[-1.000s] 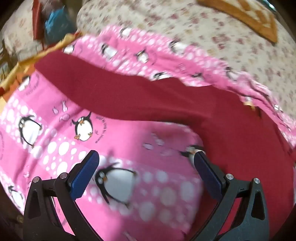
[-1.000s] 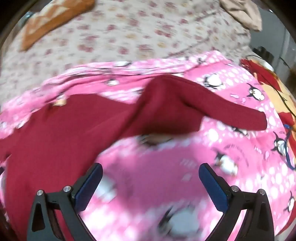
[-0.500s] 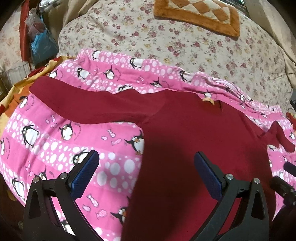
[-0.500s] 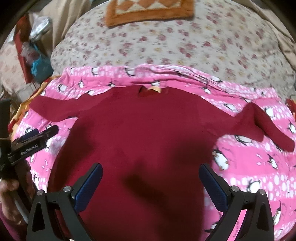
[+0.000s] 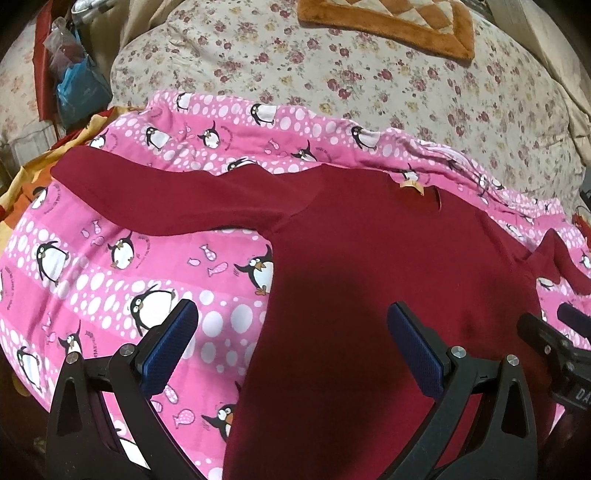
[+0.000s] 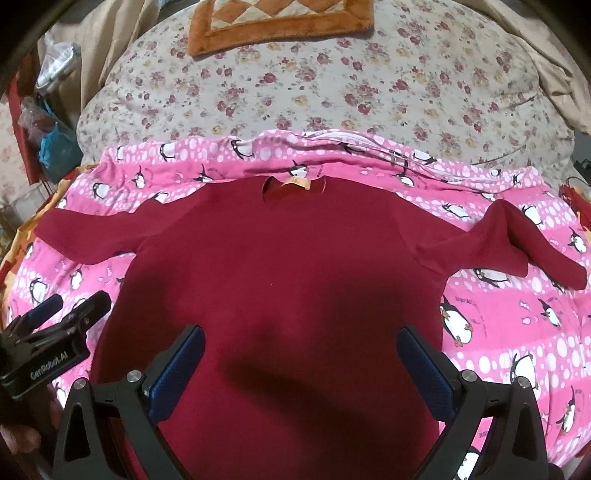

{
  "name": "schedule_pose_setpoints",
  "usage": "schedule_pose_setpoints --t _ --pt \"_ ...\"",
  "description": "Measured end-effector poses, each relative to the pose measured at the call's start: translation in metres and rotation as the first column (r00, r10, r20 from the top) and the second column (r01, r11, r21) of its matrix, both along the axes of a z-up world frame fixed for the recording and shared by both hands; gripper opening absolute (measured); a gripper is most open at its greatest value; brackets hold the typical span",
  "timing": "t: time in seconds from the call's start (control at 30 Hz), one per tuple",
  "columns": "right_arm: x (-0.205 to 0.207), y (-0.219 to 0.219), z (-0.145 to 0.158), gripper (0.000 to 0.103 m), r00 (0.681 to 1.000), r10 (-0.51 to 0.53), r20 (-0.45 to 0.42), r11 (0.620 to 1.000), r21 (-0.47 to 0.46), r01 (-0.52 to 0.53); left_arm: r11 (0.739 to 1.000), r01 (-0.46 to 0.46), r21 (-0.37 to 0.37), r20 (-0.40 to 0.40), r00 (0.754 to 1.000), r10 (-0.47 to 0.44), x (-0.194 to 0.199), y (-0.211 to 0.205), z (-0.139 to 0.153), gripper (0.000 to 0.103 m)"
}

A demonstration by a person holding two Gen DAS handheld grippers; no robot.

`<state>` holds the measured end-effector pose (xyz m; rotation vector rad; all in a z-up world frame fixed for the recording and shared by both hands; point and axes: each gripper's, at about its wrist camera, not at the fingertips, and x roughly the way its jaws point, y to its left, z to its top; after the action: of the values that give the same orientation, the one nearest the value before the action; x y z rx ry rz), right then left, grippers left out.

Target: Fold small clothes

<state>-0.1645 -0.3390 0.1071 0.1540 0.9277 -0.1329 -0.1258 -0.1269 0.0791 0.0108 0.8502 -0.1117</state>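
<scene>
**Red sweater spread flat, both grippers held apart above it**

While the left gripper [image 5: 293, 349] hangs with its jaws spread wide and nothing between them, its own camera shows the dark red sweater [image 5: 369, 277] lying flat on a pink penguin-print blanket [image 5: 92, 266]. One blue pad [image 5: 168, 341] sits over bare blanket, the other over the sweater's body, so the garment's side edge runs up between them. One sleeve [image 5: 177, 199] stretches straight out across the blanket toward its left border, where orange-yellow cloth [image 5: 22, 192] shows. Open pink blanket lies on both sides of this sleeve. At the right margin part of the right gripper [image 5: 554, 347] enters the view.

Seen from the right wrist, the right gripper [image 6: 301, 369] is likewise released, jaws wide, hovering over the lower middle of the sweater [image 6: 288, 280]. The neckline with its yellow label [image 6: 295, 182] points away toward a floral quilt [image 6: 332, 85], on which an orange-bordered mat [image 6: 280, 26] rests. The far sleeve [image 6: 517, 243] is bent back on itself in a peak, with free blanket [image 6: 517, 332] below it. The hem is hidden beneath the gripper frame. The left gripper [image 6: 55, 332] shows at the left margin, just off the sweater's side edge.
</scene>
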Motion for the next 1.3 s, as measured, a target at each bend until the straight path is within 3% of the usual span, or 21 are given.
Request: schedule_pose_setpoints --t 1.3 --pt "0.034 0.007 -0.03 0.103 0.999 -0.027 -0.036 0.998 -0.055 0.025 1.0 -0.016 0.006 -0.014 1.0 0.016 0.014 -0.008 -0.023 0.102"
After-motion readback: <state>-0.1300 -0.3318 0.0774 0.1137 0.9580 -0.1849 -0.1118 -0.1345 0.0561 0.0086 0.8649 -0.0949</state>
